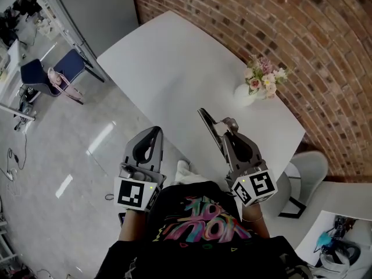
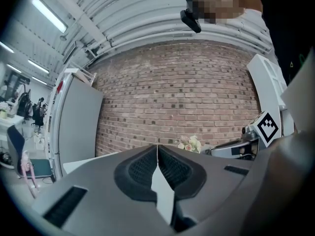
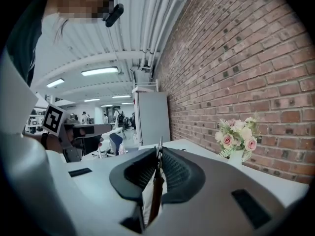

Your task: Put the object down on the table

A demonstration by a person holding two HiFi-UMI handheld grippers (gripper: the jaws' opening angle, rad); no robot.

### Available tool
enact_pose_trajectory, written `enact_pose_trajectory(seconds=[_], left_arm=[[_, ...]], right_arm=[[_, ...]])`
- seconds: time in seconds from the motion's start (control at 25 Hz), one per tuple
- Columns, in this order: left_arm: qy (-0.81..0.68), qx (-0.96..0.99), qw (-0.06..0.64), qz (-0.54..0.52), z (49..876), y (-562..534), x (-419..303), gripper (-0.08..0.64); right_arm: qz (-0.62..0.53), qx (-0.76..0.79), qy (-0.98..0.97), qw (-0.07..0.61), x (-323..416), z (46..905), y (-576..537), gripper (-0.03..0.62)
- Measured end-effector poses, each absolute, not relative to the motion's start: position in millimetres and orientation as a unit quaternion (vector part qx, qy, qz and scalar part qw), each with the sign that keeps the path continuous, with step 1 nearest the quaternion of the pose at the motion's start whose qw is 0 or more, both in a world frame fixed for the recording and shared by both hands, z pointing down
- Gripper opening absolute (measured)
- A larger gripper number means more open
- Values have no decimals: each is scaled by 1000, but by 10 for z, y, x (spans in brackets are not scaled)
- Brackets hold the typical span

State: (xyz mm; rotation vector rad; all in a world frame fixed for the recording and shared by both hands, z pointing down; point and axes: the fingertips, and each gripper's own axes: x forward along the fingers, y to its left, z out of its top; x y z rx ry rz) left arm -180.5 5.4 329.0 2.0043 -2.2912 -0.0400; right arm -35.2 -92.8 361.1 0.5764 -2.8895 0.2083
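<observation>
Left claw [image 1: 156,131] [image 2: 157,154]: you are carrying it with the jaws pressed together on nothing, well down-left of the flower vase [image 1: 244,95] [image 3: 236,157], about at the near edge of the white table [image 1: 174,63]. It is playing no part in the carry, so I judge you are holding it closed simply so it is out of the way.
Thin dark object [image 1: 207,122] [image 3: 154,191]: it is riding edge-up in the grip, poking forward over the table top below and left of the vase. It is apart from the surface as far as the views show; what it is exactly I cannot tell.
Right claw [image 1: 228,124] [image 3: 158,154]: you are pinching the object at a narrow gap, pads pressing both flat faces, just below-left of the vase. Gripping the faces is probably stopping so thin a piece from twisting.
Flower vase: it is standing on the table's far side by the brick wall [image 1: 261,16], leaving bare top to its left, where I judge you are aiming.
Risk: you are working near the vase, so a lowering path to its left is looking safer.
</observation>
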Motion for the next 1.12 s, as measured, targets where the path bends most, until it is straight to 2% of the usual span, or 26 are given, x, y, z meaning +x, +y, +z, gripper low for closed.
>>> enact_pose_trajectory(seconds=[0.72, 1.12], left_arm=[[-644, 762, 59, 6, 3202, -1107, -2408, 26], [-561, 825, 62, 10, 3264, -1543, -2439, 26]], right_arm=[[110, 299, -944, 87, -939, 3574, -1648, 52], [126, 371, -917, 79, -1022, 3640, -1768, 52]])
